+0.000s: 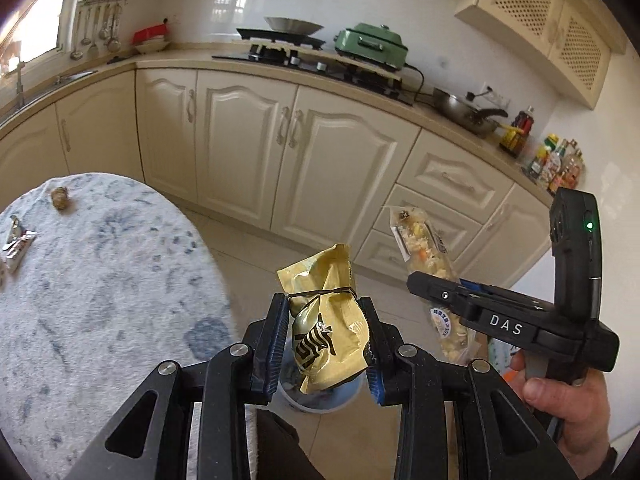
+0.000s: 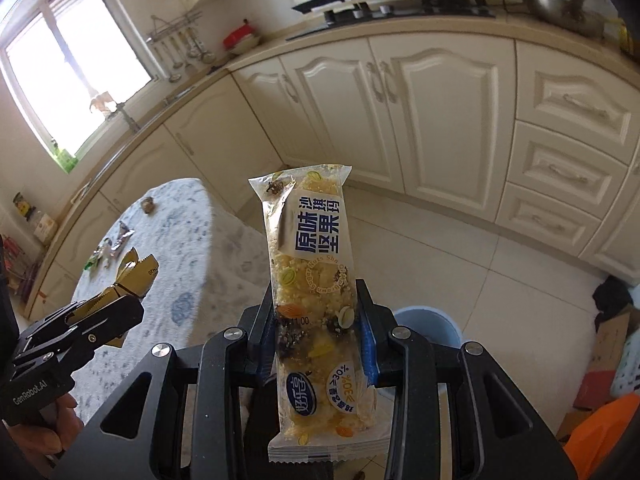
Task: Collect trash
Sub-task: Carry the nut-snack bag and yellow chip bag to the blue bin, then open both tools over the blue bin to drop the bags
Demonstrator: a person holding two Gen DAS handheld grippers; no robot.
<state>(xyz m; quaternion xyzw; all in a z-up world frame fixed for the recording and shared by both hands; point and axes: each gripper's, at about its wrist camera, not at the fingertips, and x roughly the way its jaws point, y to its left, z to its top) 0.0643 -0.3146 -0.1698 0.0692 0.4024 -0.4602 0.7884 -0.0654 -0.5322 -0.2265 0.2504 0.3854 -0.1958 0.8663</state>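
Clamped in the left tool [image 1: 326, 334], a crumpled gold wrapper [image 1: 328, 328] stands upright above a blue bin [image 1: 320, 398]. Right tool [image 2: 316, 332], marked "DAS", grips a clear nut bar [image 2: 312, 280], long axis upright, printed "30%". More wrappers [image 1: 16, 242] lie on the bench [image 1: 120, 280] beyond.

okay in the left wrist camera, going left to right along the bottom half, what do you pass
Silver wrapper on the round table → gold wrapper in the left tool → clear nut-bar packet in the right tool → hand holding it.
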